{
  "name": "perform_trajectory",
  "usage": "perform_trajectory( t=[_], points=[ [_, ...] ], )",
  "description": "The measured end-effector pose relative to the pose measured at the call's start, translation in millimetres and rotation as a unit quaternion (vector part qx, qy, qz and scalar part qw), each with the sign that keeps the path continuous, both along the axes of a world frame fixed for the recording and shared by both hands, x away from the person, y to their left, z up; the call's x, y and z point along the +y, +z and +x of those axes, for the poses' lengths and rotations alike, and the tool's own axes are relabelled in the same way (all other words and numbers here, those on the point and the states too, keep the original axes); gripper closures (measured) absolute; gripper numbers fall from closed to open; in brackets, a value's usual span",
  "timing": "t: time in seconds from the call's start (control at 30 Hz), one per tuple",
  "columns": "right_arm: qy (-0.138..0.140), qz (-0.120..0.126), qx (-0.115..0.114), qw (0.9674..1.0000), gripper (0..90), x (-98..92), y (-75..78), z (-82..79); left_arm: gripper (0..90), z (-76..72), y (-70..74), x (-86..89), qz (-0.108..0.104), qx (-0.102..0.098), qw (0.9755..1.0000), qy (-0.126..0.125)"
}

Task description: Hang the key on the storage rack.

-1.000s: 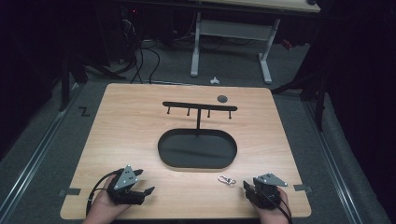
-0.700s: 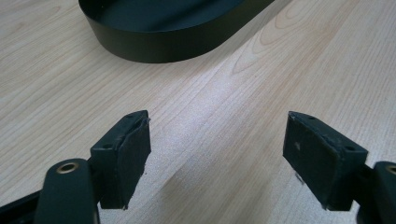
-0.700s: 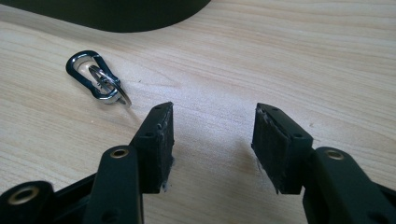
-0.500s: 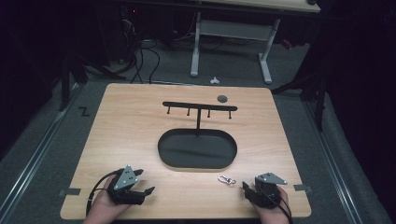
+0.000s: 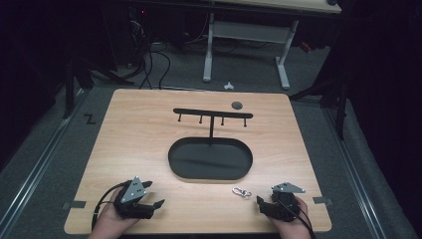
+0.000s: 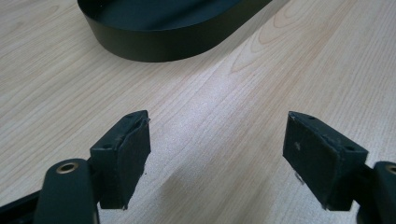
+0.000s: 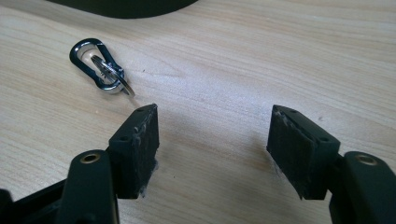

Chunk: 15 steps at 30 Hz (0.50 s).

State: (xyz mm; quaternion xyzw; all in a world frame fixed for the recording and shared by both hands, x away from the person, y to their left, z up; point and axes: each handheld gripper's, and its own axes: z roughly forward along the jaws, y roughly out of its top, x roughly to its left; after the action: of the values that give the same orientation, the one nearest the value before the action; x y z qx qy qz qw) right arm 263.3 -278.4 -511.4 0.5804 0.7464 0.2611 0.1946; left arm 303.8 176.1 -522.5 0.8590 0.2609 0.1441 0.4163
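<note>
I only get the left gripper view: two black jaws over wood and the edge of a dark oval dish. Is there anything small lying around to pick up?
Observer: Yes, a small metal clip with a key ring lies on the table, just ahead of the right gripper. Its jaws have just been opening, with nothing between them.
Operator: And farther back?
Observer: A black T-shaped rack with four hooks stands at the far edge of the dish.

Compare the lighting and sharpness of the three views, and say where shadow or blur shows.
High view: the table is lit, the room behind dark, detail soft. Left gripper view: bright, even light; a soft shadow beneath the left claw. Right gripper view: the carabiner is sharp with a glint; the right claw looks slightly blurred.
</note>
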Motion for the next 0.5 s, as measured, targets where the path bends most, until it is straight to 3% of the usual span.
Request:
perform_trajectory(
  t=[0.4, 0.5],
  points=[
    [0.020, -0.008, 0.044, 0.9988, 32.8, 3.0, 2.0, 5.4, 23.7, -0.9, 0.3, 0.6, -0.002, 0.000, 1.0000, 0.000],
    [0.025, -0.019, 0.054, 0.9980, 32.4, 3.3, 4.6, 6.1, 23.7, -1.1, 0.6, 0.8, -0.002, 0.001, 1.0000, -0.001]
  ],
)
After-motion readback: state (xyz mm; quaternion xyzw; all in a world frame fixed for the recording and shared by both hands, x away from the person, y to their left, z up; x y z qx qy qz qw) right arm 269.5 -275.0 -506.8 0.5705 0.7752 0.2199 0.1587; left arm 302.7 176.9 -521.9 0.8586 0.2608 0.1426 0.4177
